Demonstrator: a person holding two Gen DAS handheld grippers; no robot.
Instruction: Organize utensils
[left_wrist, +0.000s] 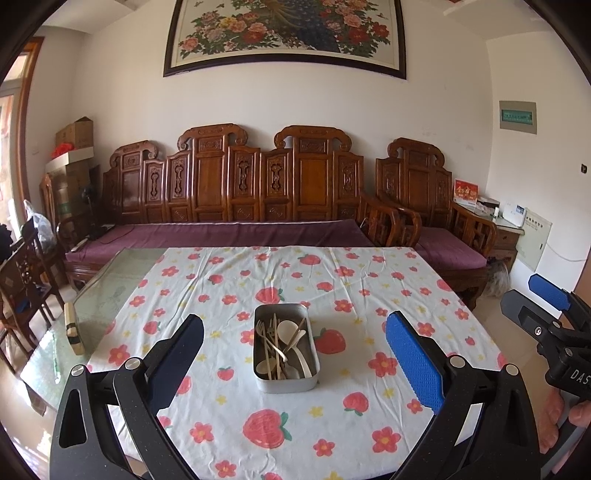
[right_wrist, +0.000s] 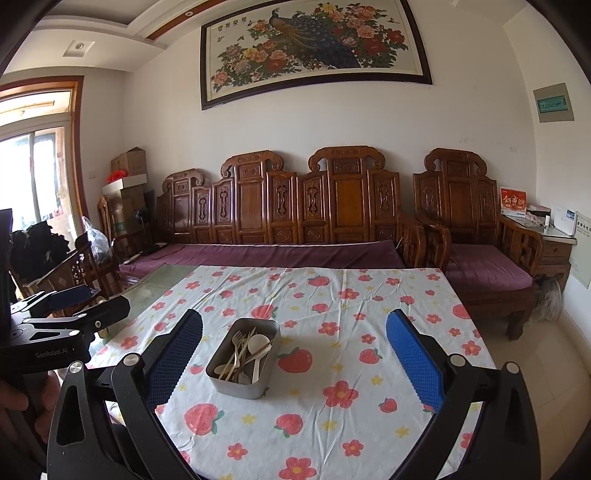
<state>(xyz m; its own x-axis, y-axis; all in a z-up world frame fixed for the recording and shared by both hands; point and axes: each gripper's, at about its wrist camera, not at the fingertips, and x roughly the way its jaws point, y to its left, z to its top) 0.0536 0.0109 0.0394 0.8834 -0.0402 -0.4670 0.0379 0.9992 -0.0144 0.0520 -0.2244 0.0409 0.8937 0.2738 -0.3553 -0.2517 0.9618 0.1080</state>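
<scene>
A metal tin (left_wrist: 258, 380) stands in the middle of the flowered tablecloth, holding several utensils (left_wrist: 280, 343): pale forks, chopsticks and white spoons, all jumbled together. It also shows in the right wrist view (right_wrist: 218, 380) with the utensils (right_wrist: 245, 352) inside. My left gripper (left_wrist: 295, 354) is open and empty, held above the table in front of the tin. My right gripper (right_wrist: 295, 354) is open and empty, likewise short of the tin. The right gripper shows at the right edge of the left wrist view (left_wrist: 532, 299), the left gripper at the left edge of the right wrist view (right_wrist: 85, 299).
The tablecloth (left_wrist: 332, 295) covers most of a glass-topped table (left_wrist: 99, 295); a small wooden block (left_wrist: 72, 328) lies on the bare glass at left. A carved wooden sofa (left_wrist: 240, 192) stands behind the table. A wooden chair (left_wrist: 22, 280) is at the left.
</scene>
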